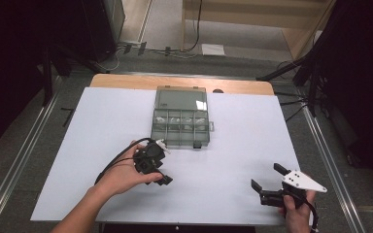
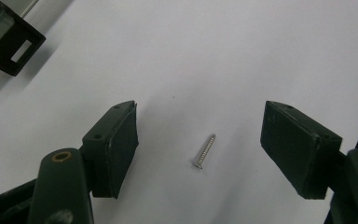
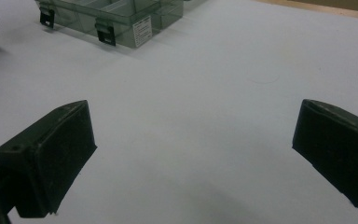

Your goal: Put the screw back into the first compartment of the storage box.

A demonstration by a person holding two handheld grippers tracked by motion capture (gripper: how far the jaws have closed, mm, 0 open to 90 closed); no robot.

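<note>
Silver screw lies on white table sheet, untouched between spread jaws of left gripper. Right gripper hovers spread wide, nothing between.

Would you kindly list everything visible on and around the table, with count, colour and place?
screw: one, silver, lying on the white sheet between the left gripper's open jaws, touching neither pad
organiser box: one, clear grey, lid open, far middle of the table
white sheet: one, covering the table
table: one, wooden edge at the far side
left gripper: one, black, open, pointing down over the screw
right gripper: one, black, open, near right corner, nothing between its jaws
</note>
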